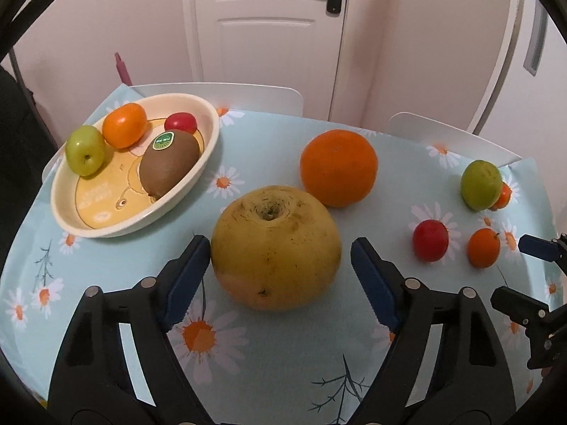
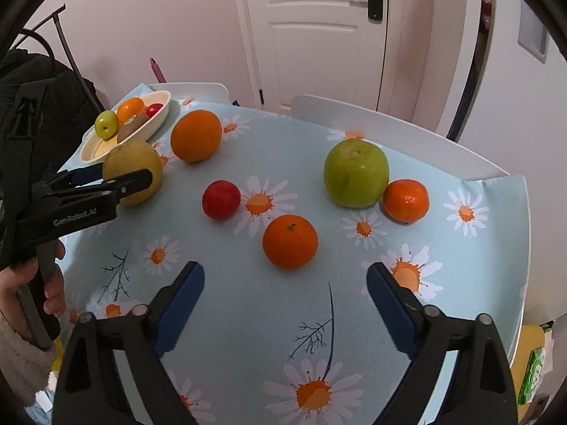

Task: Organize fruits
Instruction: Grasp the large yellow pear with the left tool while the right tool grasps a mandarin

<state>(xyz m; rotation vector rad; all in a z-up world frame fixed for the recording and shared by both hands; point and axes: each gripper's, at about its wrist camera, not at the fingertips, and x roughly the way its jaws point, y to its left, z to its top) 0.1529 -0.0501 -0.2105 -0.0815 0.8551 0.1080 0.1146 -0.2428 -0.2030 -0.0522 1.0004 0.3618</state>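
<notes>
Straddling the pomelo (image 1: 276, 248), left tongs (image 1: 280, 276) gape (one pad touching); right tongs (image 2: 285, 294) open, empty.

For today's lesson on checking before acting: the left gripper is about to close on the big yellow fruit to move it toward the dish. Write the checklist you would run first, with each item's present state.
1. Yellow fruit sits between the left gripper jaws: ok.
2. Both pads pressing on it: not ok; the pad on the picture's left seems to touch, the other stands apart.
3. Room in the dish beside the kiwi, green apple, small orange and red fruit: cannot tell; the yellow fruit is large.
4. Big orange clear of the grasp: ok, though close behind.
5. Right gripper out of the way: ok, open over bare cloth.
</notes>
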